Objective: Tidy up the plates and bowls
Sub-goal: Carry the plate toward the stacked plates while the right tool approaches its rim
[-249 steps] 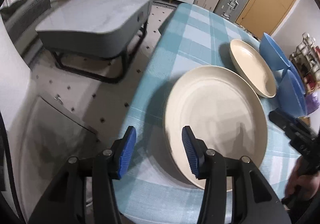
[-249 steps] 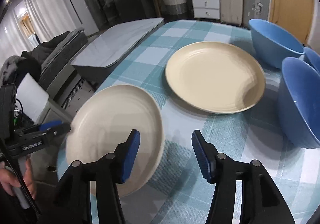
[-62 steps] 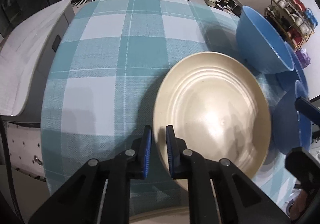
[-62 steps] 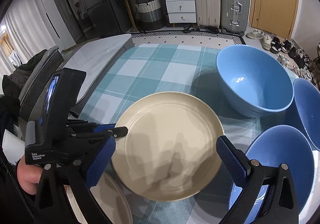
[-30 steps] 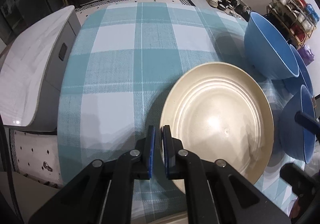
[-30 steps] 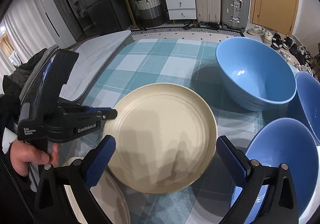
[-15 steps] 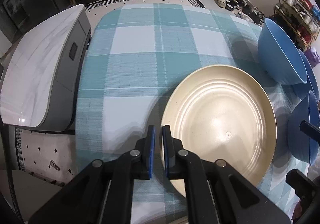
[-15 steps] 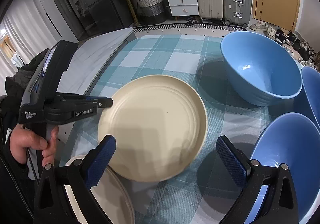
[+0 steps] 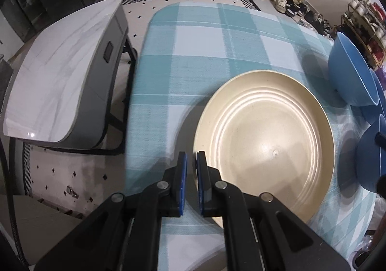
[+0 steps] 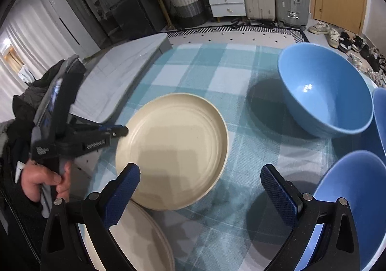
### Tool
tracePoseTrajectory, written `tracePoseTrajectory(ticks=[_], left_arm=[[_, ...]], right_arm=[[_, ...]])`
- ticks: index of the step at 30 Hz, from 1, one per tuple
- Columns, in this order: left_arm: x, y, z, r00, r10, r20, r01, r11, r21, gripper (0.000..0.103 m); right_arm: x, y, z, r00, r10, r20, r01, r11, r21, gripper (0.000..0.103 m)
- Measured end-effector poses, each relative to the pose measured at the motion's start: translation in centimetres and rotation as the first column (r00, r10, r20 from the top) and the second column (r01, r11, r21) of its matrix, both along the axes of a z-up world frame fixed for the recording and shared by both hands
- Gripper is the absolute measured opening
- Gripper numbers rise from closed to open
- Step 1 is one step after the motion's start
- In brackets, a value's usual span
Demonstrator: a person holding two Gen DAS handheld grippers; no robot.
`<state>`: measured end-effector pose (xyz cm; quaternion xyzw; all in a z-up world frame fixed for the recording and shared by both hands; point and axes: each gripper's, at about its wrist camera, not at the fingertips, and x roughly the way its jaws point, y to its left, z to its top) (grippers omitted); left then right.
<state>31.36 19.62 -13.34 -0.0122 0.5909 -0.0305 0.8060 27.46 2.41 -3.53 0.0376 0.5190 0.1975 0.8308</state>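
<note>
Left gripper (image 9: pixel 189 184) pinches the near-left rim of the held plate (image 9: pixel 263 143), pads nearly together on the edge. In the right wrist view the same plate (image 10: pixel 172 150) hangs above the checked cloth (image 10: pixel 241 140), casting a shadow, so it looks lifted, roughly level, face up. A second plate (image 10: pixel 135 239) lies lower left on the table, partly under the held one's near edge. Right gripper (image 10: pixel 200 191) has fingers spread wide, holding nothing, hovering over the cloth between the plates and the near bowl (image 10: pixel 349 201). Big bowl (image 10: pixel 325 92) sits far right, upright, mouth up; a third bowl (image 10: pixel 380 111) just shows at the right edge.

Risks, as a guess: the plate is held by one rim point only, so its weight levers on the pads; it could droop or slip out and drop onto the lower plate or the table edge. Lowering off-centre would leave the stack skewed, overhanging the table's near-left edge. A swing right could clip the near bowl or the right gripper.

Orientation: the plate is round, no long axis; face up, gripped rim toward the left gripper, free edge toward the bowls. Whether it tilts slightly, cannot tell.
</note>
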Motion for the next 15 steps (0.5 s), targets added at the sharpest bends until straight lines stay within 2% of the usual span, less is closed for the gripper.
tracePoseTrajectory(ticks=[4,6,7,9,12,15], left_arm=[[-0.2,1.4,0.2,1.0,0.027,0.002,-0.027,1.0,-0.003,0.008],[-0.4,2.2,0.3,0.999,0.047,0.017,-0.047,0.998,0.028,0.009],[-0.5,2.4,0.3,0.999,0.051,0.017,-0.051,0.998,0.038,0.009],[-0.6,2.8,0.2,0.999,0.046,0.013,-0.046,0.998,0.032,0.009],[-1.0,2.9,0.2,0.999,0.045,0.011,-0.045,0.999,0.015,0.009],[-1.4,2.7,0.0,0.999,0.036,0.003,-0.036,0.999,-0.02,0.01]], right_arm=[[0.8,0.5,1.0,1.0,0.002,0.027,-0.002,1.0,0.011,0.102],[1.5,0.8,1.3,0.999,-0.005,0.038,0.005,1.0,0.01,0.09],[1.9,1.1,1.3,1.0,0.001,0.028,-0.001,1.0,0.021,0.079],[2.5,1.5,1.3,1.0,0.005,0.011,-0.005,1.0,0.029,0.078],[3.1,2.7,0.7,1.0,0.018,0.014,-0.018,1.0,-0.019,0.078],[3.8,3.6,-0.8,0.999,0.031,-0.031,-0.032,0.999,-0.022,0.078]])
